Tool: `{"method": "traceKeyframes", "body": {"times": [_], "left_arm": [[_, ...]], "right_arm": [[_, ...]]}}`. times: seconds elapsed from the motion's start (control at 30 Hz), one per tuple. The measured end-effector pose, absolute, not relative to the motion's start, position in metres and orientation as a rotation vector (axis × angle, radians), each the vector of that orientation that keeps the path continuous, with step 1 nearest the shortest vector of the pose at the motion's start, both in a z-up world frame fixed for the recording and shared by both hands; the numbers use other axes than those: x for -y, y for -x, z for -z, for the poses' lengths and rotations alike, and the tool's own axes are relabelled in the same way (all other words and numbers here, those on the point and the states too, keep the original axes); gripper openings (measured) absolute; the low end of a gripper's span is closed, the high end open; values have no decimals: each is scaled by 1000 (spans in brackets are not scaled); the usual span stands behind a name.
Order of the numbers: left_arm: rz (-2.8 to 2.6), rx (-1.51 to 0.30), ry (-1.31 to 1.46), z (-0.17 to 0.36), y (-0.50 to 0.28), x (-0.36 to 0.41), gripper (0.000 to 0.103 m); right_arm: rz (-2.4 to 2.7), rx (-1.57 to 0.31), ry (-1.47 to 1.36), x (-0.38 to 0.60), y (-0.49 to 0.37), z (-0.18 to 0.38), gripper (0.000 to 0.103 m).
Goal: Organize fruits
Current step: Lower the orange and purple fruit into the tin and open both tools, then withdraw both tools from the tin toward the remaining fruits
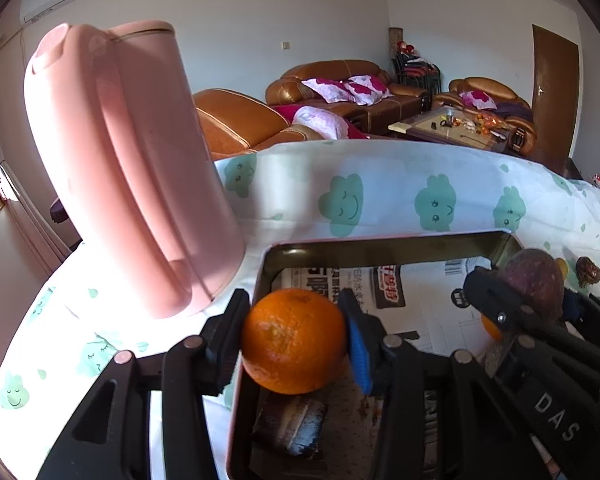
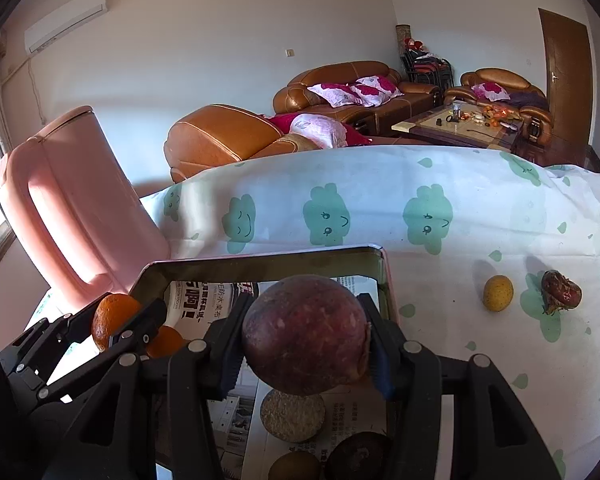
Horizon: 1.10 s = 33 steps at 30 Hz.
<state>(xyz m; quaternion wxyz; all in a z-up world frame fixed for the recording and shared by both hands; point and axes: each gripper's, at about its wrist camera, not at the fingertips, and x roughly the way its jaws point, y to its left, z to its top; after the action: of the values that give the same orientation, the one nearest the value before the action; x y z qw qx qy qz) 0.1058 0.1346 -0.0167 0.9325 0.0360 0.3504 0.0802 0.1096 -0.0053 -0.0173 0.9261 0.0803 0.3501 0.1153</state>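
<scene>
The left gripper [image 1: 296, 336] has its two pads pressed against the sides of an orange [image 1: 294, 340], jaws partly parted by the fruit's width. The orange is round, bright and dimpled, with a paler scuffed patch on its skin, and it sits squarely between the fingertips, held above the near left corner of a rectangular metal tin [image 1: 380, 242].

The right gripper [image 2: 304, 344] is likewise closed on a fruit, a dark reddish-purple passion fruit [image 2: 306, 334] with mottled, matte skin. It fills the gap between the pads and hangs over the tin's right half.

The tin is lined with printed newspaper [image 2: 204, 296]. Beneath the passion fruit lie a rough tan round fruit [image 2: 292, 416], a brown one [image 2: 296, 466] and another dark one [image 2: 358, 456]; a second orange [image 2: 166, 342] rests in the tin near the left gripper.

The tin stands on a white cloth with green cloud faces [image 2: 440, 216]. On the cloth to the right of the tin lie a small yellow fruit [image 2: 498, 293] and, just beside it, a shrivelled dark red fruit [image 2: 561, 292]. A pink plastic jug [image 1: 128, 168] stands to the left of the tin.
</scene>
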Motion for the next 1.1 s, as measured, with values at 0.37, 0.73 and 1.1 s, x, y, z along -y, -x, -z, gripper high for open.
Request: {"method": "traceKeyframes", "body": {"times": [0.37,0.73,1.1], "left_arm": [[-139,-699,-71,15,-105,-131,47],[-117,-584,-77,3,-90,-113,96],[-133,-534,-144,3,-84,-94,103]], "right_arm": [[-361,-618,-216,10,-94,-1,55],[-191,-553,-242,61,-78,-4,55],[-119,-551,-249,96,-63,0,55]]}}
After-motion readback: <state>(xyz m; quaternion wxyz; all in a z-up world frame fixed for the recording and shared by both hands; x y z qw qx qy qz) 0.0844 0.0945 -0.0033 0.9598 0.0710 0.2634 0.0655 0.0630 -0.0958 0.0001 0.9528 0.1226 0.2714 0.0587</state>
